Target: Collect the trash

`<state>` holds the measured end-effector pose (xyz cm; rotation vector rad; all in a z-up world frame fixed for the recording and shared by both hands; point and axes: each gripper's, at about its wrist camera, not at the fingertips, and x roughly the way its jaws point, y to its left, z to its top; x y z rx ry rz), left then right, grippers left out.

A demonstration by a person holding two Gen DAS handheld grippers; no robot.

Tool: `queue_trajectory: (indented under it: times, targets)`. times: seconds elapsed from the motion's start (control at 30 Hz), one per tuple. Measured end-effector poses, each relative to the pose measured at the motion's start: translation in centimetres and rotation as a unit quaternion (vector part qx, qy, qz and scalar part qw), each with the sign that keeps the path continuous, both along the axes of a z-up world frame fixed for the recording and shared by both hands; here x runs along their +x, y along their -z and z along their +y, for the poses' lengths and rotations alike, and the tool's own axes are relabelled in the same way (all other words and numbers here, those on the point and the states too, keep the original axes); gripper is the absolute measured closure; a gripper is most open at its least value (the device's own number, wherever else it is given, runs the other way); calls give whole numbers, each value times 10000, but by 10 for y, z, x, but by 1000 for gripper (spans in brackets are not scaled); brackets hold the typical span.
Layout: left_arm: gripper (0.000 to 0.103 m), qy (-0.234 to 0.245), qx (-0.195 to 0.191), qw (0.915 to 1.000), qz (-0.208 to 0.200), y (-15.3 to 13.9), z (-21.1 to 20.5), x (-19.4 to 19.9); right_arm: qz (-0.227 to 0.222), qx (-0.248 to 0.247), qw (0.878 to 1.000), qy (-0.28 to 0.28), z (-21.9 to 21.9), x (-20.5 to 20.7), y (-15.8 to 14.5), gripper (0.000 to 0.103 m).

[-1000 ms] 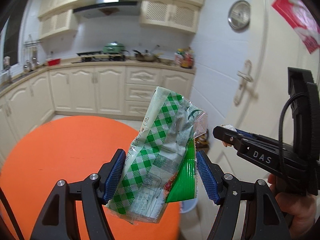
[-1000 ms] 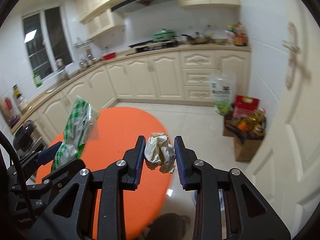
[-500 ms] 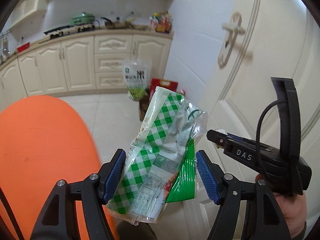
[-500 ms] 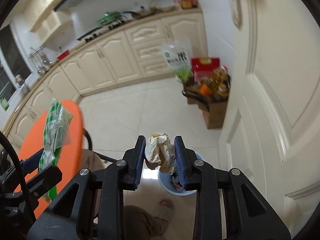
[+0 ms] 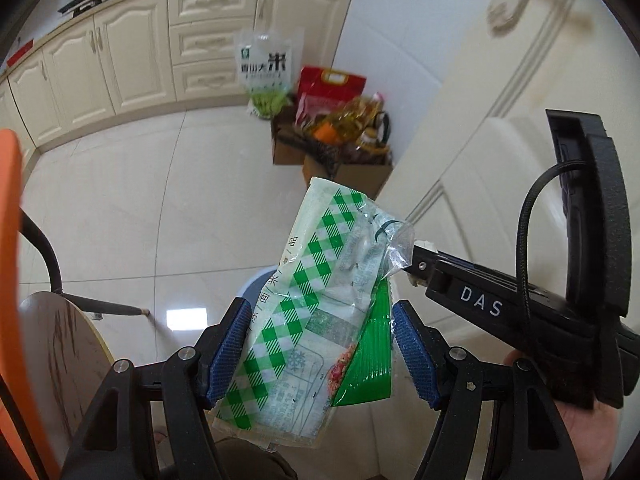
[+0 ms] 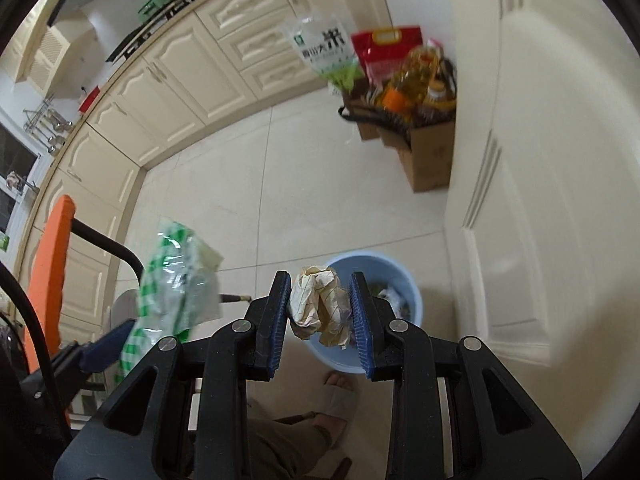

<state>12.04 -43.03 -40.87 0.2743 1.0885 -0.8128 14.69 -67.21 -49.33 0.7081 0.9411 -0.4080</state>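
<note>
My left gripper (image 5: 320,344) is shut on a green-and-white checked plastic wrapper (image 5: 316,296) and holds it upright over the floor. The wrapper also shows in the right wrist view (image 6: 172,288). My right gripper (image 6: 320,312) is shut on a crumpled beige paper ball (image 6: 318,304), held above a light blue trash bin (image 6: 396,276) that has trash inside. In the left wrist view the bin's rim (image 5: 256,284) peeks out behind the wrapper, and the right gripper's body (image 5: 480,304) is at the right.
An orange round table (image 5: 12,240) and a wooden stool (image 5: 60,352) are at the left. Cardboard boxes with oil bottles and rice bags (image 6: 404,92) stand by the cream door (image 6: 540,160). Cream cabinets (image 5: 140,52) line the far wall. My foot (image 6: 336,396) is near the bin.
Both grippers swung away from the orange table and tilted down toward the floor. The blue bin has come into view under the right gripper. Both still hold their trash.
</note>
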Motion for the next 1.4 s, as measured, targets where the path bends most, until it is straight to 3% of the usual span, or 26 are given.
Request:
queue_trajectory:
  times: [0.03,0.13,0.17,0.2,0.27,0.4,0.5,0.7,0.87,1.07,1.27,1.4]
  targets:
    - [35,-18,41,10000,22,2,-3,0,13,79,10000,32,-4,2,7,74]
    - [34,-30,261,9996,96,-8,-52,59,39,284,9995,139,-14,6,24,70]
    - [34,25,332,9994,129,-9,-65,67,56,355,9992,190,-17,6,29,60]
    - [30,59,405,9991,116,-11,-74,70,55,391,9989,241,-19,6,31,42]
    - [20,50,525,9986,-13,-18,-95,89,5,392,9985,390,-26,5,33,25]
    - [10,-11,571,9982,-157,-20,-114,110,48,312,9984,478,-29,2,29,11]
    - [5,-36,627,9976,-287,-24,-115,105,35,257,9981,558,-29,-5,21,2]
    - [1,0,538,9963,-670,-47,-107,77,-43,126,9978,647,-20,-17,-8,0]
    - [1,10,272,9940,-1057,-85,-70,38,-306,-64,9970,704,-3,-32,-51,0]
    - [1,-270,-296,9854,-1654,-139,9,-8,-713,-425,9945,634,32,-45,-118,0]
    - [1,-851,-629,9645,-2418,-196,121,-61,-1207,-940,9880,216,104,-41,-194,0]
    - [1,-1252,-826,9507,-2716,-213,187,-92,-1543,-1288,9793,-236,168,-35,-238,0]
